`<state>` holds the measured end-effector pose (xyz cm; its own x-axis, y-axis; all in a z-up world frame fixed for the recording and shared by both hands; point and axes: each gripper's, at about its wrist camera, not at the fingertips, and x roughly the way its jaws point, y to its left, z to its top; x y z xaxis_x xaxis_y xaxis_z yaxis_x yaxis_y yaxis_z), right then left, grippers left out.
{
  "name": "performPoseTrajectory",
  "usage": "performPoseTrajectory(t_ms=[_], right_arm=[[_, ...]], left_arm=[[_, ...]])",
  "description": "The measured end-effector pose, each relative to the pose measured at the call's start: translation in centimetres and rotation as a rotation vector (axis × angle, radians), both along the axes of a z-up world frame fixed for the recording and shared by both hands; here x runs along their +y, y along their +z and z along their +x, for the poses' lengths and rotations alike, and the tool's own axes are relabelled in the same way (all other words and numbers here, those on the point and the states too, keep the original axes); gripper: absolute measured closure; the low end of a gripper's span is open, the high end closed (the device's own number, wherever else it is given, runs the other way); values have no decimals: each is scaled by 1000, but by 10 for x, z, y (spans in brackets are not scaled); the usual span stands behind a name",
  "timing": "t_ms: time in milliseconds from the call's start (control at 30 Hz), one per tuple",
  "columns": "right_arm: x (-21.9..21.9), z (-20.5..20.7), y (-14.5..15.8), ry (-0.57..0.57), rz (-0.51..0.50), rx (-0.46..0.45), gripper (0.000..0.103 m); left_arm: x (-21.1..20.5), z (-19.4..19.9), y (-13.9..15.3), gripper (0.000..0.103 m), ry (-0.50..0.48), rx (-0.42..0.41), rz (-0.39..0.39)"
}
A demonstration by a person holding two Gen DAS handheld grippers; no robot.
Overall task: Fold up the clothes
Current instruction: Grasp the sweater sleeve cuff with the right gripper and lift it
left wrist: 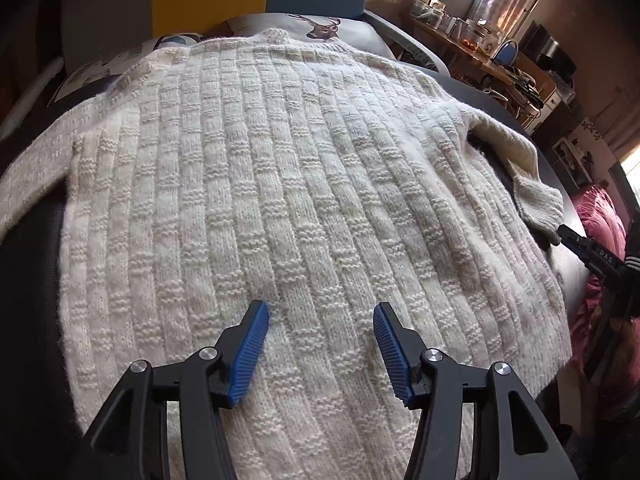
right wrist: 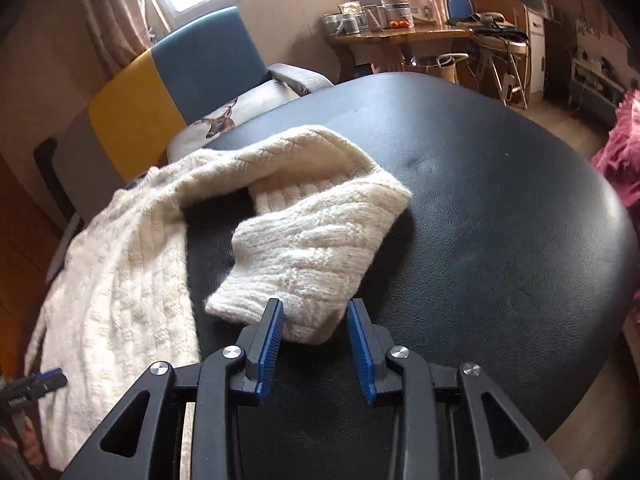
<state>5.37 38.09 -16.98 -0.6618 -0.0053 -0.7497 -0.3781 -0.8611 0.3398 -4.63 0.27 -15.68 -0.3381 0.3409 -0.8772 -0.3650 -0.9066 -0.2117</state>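
- Sweater (left wrist: 280,184) lies flat on the table (right wrist: 500,200), neck at the far end.
- Its sleeve (right wrist: 320,240) bends back on the table, right of the body.
- L gripper (left wrist: 320,320) is over the near hem.
- R gripper (right wrist: 316,320) is at the cuff (right wrist: 256,300).
- Chair (right wrist: 192,68) w/ pillow (right wrist: 240,112) stands behind the table.

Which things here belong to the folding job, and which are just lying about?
Job:
cream knit sweater
its sleeve cuff
left gripper, open over the sweater body
right gripper, open at the cuff
black table

Lying about:
deer-print cushion
jars on the wooden side table
pink fabric
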Motion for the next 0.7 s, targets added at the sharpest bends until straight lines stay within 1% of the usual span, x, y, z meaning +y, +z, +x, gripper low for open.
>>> performPoseTrajectory(t_ms=[33,67,133,167,233,267,333,367,400,433,467,500,533,600,667,700], right_arm=[[5,1,-3,-14,-36,7,69],[9,2,-6,-25,-64,1,67],[10,4,-9,-31,-60,-5,65],[8,4,-9,-25,-46,0,61],[-1,-1,-11,1,12,11,55],[-8,-4,-12,23,66,4,52],[-25,-13,-13,80,182,-41,48],[-31,-18,-12,96,228,-74,48],[-33,-22,-11,96,242,-94,49],[-33,-24,-10,88,230,-96,58],[-30,-25,-9,80,203,-82,80],[-25,-25,-8,65,162,-62,81],[-19,-22,-8,42,111,-39,85],[-8,-15,-6,-1,14,10,87],[4,-4,3,-37,-68,74,87],[13,4,13,-58,-101,118,87]], left_arm=[[1,0,0,45,0,2,-1],[2,1,0,44,-3,4,-4],[4,1,1,43,-7,8,-13],[5,1,1,41,-11,10,-14],[6,2,1,39,-16,14,-18],[8,2,1,37,-19,16,-21],[10,3,1,34,-24,19,-24],[10,3,1,33,-23,22,-26],[11,3,1,33,-24,24,-28],[11,4,1,32,-27,26,-29],[11,4,1,31,-29,28,-29],[11,4,0,31,-30,29,-28],[11,4,0,31,-32,29,-27],[10,5,1,31,-34,28,-25],[9,4,1,30,-40,25,-20],[8,4,1,30,-42,24,-19]])
